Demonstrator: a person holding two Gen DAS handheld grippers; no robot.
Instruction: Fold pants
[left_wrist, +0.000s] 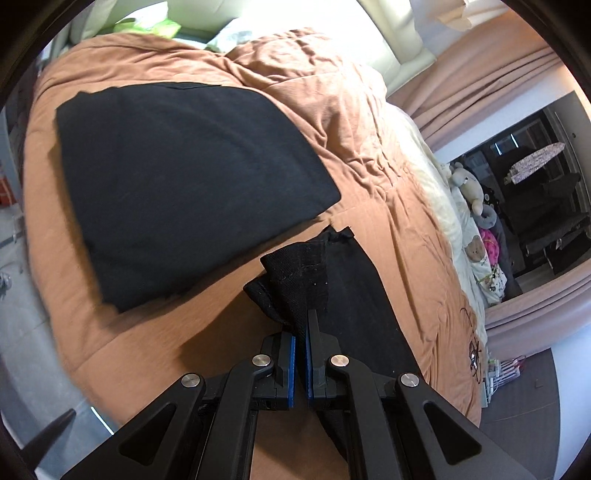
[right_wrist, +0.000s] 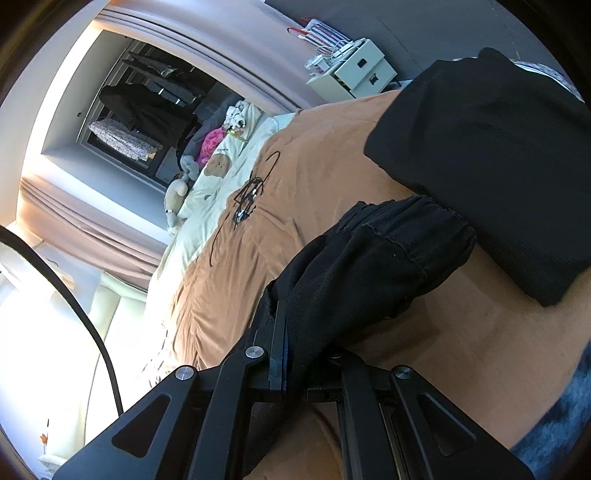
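Left wrist view, nearest: the left gripper (left_wrist: 301, 332), its blue-padded jaws clenched on a bunched fold of the black pants (left_wrist: 351, 295). The cloth rises in a crumpled, stitched edge just past the fingertips and trails down the right side of the gripper toward the lower edge of the picture. It hangs above the orange-brown quilt (left_wrist: 388, 140) that covers the bed.

Right wrist view, nearest: the right gripper (right_wrist: 291, 332), jaws likewise clamped on the pants (right_wrist: 369, 266). Here the gathered elastic waistband lies just beyond the fingertips, and cloth drapes over the right finger, hiding it.

Middle ground: a flat, folded black garment (left_wrist: 192, 192) lies on the quilt, apart from the held pants in the left view. In the right view a folded dark garment (right_wrist: 498, 166) sits just behind the waistband; whether it is the same piece cannot be told. A black line drawing (right_wrist: 247, 199) marks the quilt.

Far ground: a cream sheet with soft toys (left_wrist: 469, 184) along the bed's edge, pinkish curtains (left_wrist: 491, 81), and a white drawer box (right_wrist: 362, 70) against the wall.
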